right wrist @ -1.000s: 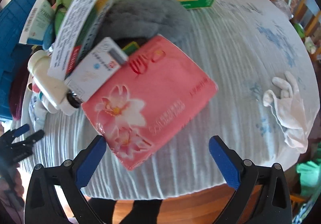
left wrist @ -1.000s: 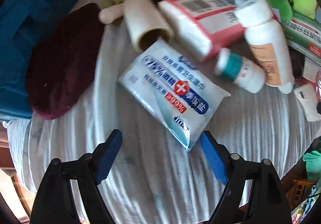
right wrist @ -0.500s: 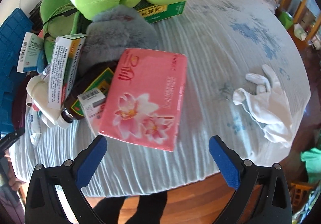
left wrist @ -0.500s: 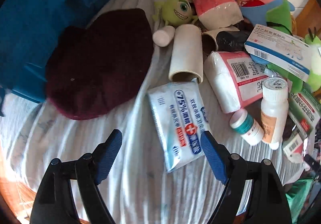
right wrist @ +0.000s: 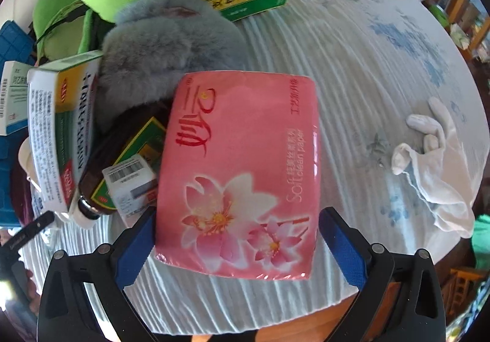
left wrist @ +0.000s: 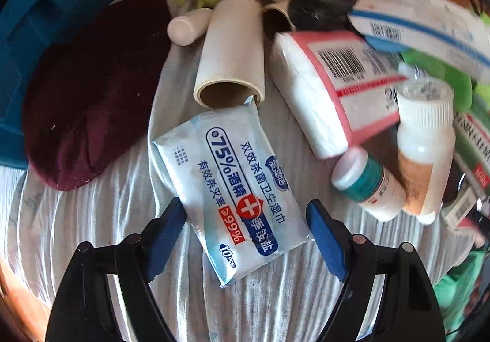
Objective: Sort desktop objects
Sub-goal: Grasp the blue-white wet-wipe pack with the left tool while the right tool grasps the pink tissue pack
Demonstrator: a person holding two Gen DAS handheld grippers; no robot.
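A white and blue wet-wipes pack lies flat on the striped tablecloth. My left gripper points down over it, open, with the pack's near end between the blue pads. A pink tissue pack printed with flowers lies on the cloth in the right wrist view. My right gripper is open astride its near end. The left pad is close against the pack's edge and the right pad stands a little clear.
Beyond the wipes lie a paper roll, a pink-edged tissue pack, two pill bottles, a maroon cloth and a blue crate. By the pink pack are a grey furry slipper, medicine boxes and a white glove.
The left gripper has closed in on the wipes pack, which now sits between its pads. The right gripper has turned and come nearer, and the pink pack now lies squarely between its pads.
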